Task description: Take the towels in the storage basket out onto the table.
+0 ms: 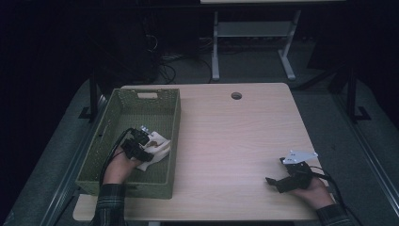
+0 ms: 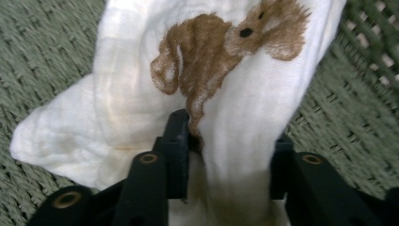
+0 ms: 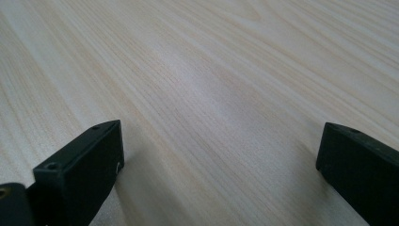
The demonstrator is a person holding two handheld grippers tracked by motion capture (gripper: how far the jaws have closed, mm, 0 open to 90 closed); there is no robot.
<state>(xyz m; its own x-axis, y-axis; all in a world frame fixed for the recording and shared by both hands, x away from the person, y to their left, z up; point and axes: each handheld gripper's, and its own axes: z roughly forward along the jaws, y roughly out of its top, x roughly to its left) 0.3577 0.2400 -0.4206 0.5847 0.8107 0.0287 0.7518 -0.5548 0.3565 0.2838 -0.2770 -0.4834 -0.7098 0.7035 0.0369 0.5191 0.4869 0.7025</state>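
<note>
Lying inside the green basket (image 1: 165, 123), near its right wall, the white cloth (image 2: 141, 108) with a brown puppy sits pinched in the left tool (image 2: 230, 150), ready to be lifted out. Far right of the basket, the right tool (image 3: 221, 155) rests wide open on the bench (image 1: 235, 136).
</note>
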